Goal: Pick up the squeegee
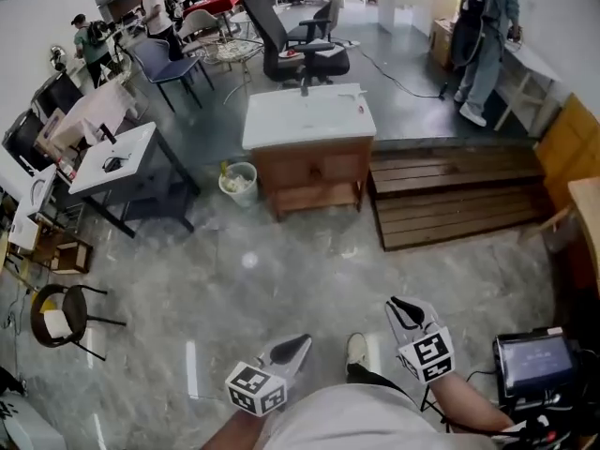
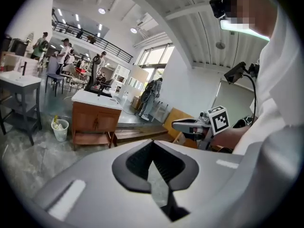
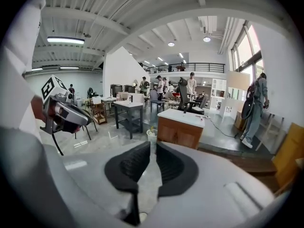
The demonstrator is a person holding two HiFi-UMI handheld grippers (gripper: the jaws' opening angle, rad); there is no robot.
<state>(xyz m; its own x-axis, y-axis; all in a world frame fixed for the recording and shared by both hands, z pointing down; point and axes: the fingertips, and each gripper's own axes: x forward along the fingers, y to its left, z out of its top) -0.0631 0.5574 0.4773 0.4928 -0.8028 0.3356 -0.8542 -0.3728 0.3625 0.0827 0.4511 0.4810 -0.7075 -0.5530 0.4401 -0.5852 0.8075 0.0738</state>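
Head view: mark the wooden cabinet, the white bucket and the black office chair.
wooden cabinet (image 1: 309,172), head view, its wooden front.
white bucket (image 1: 239,196), head view, its outer wall.
black office chair (image 1: 269,22), head view, its backrest.

The person holds both grippers low in front of the torso, side by side and apart, each pointing forward and a little downward. The left gripper (image 1: 296,347) has its jaws pressed together and is empty. The right gripper (image 1: 403,307) shows a narrow slit between its jaws, also empty. The right forearm (image 1: 467,403) reaches out behind it.
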